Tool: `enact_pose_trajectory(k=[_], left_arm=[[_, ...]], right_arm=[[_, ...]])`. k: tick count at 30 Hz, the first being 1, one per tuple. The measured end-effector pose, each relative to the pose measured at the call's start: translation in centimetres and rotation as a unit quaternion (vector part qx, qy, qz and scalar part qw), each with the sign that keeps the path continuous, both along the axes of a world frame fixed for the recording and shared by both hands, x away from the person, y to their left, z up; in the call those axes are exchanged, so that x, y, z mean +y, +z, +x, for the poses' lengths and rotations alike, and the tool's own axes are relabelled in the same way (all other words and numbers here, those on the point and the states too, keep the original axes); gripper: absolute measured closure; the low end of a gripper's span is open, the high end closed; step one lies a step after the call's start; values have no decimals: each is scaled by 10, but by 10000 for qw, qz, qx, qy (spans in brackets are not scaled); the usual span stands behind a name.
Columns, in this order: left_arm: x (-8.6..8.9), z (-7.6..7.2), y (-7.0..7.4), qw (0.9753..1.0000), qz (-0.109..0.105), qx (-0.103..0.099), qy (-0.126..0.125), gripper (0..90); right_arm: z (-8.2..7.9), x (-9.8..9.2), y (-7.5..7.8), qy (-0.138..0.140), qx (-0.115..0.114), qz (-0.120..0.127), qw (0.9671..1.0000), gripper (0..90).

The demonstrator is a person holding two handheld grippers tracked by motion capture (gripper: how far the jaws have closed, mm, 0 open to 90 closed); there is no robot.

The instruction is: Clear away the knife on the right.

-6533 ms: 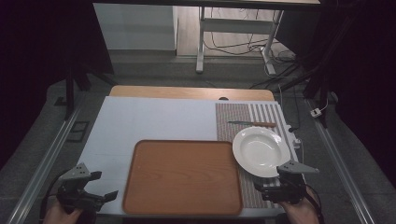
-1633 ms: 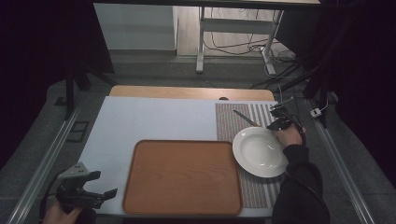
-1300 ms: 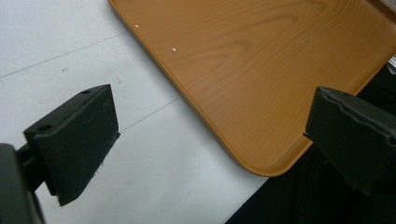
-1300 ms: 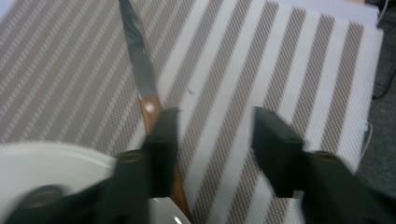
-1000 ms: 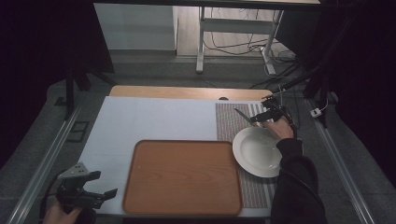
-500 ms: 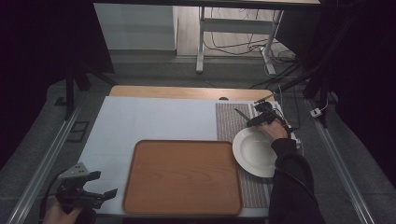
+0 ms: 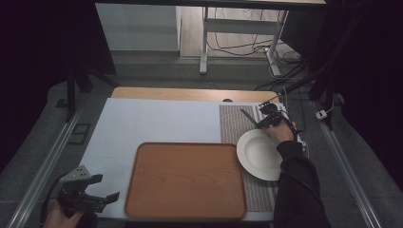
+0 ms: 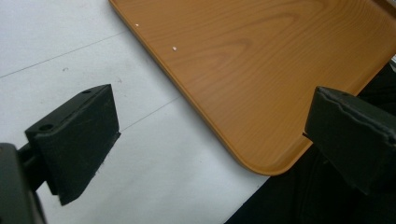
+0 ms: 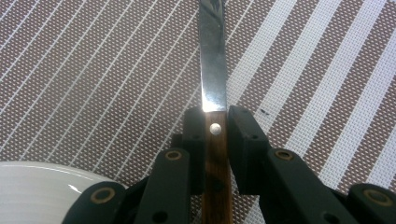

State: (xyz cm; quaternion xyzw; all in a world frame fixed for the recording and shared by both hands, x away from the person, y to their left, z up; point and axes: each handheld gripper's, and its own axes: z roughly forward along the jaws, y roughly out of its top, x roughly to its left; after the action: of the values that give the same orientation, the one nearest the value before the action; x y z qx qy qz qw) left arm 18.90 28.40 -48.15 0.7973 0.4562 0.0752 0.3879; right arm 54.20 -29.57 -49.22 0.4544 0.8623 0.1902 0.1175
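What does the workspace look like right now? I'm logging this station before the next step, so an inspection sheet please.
Surface: pale table top with a striped placemat on its right side.
Job's things: knife, wooden handle clamped, blade out over the placemat; white plate on the placemat; wooden tray, nothing on it.
Clutter: nothing seen.
Grippers: right gripper shut on the knife handle, beyond the plate; left gripper open, jaws wide apart, near the tray's front left corner.
Cables: loose cables on the floor behind the table; one trails from the left gripper.
Surroundings: dim room, metal desk legs behind, rails along both sides.
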Motion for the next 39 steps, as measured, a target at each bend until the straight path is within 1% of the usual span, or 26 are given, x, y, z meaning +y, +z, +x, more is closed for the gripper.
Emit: enact_pose_trajectory(k=[1, 4, 7, 14, 15, 16, 19, 25, 28, 30, 33, 36, 37, 39], left_arm=[[0, 0, 0, 10000, -4, 2, -5, 31], [0, 0, 0, 10000, -5, 3, -3, 31], [0, 0, 0, 10000, -3, 3, -1, 32], [0, 0, 0, 10000, 3, 6, 10, 32], [0, 0, 0, 10000, 4, 5, 10, 32], [0, 0, 0, 10000, 3, 5, 11, 32], [0, 0, 0, 10000, 0, 3, 17, 32], [0, 0, 0, 10000, -3, 3, 14, 32], [0, 0, 0, 10000, 1, 3, 18, 32], [0, 0, 0, 10000, 3, 3, 20, 32], [0, 0, 0, 10000, 4, 5, 24, 32], [0, 0, 0, 10000, 8, 7, 26, 32], [0, 0, 0, 10000, 12, 7, 26, 32], [0, 0, 0, 10000, 13, 4, 24, 32]], right_arm=[[0, 0, 0, -3, 20, 6, 10000, 782], [1, -2, 2, -31, -41, -75, 10000, 782], [1, -7, 4, -104, -74, -47, 9999, 783], [-1, -27, 13, -376, -286, -94, 9988, 783], [-2, -34, 16, -458, -340, -63, 9984, 783], [-2, -34, 16, -458, -340, -63, 9984, 783], [-4, -44, 19, -579, -373, -19, 9976, 783], [-8, -58, 29, -741, -495, 48, 9960, 783], [-11, -64, 34, -819, -555, 139, 9950, 783], [-13, -66, 38, -846, -570, 174, 9946, 783], [-17, -67, 42, -802, -597, 210, 9948, 782], [-22, -63, 46, -723, -614, 221, 9952, 782], [-27, -59, 48, -677, -619, 283, 9954, 782], [-28, -57, 49, -640, -611, 295, 9956, 782]])
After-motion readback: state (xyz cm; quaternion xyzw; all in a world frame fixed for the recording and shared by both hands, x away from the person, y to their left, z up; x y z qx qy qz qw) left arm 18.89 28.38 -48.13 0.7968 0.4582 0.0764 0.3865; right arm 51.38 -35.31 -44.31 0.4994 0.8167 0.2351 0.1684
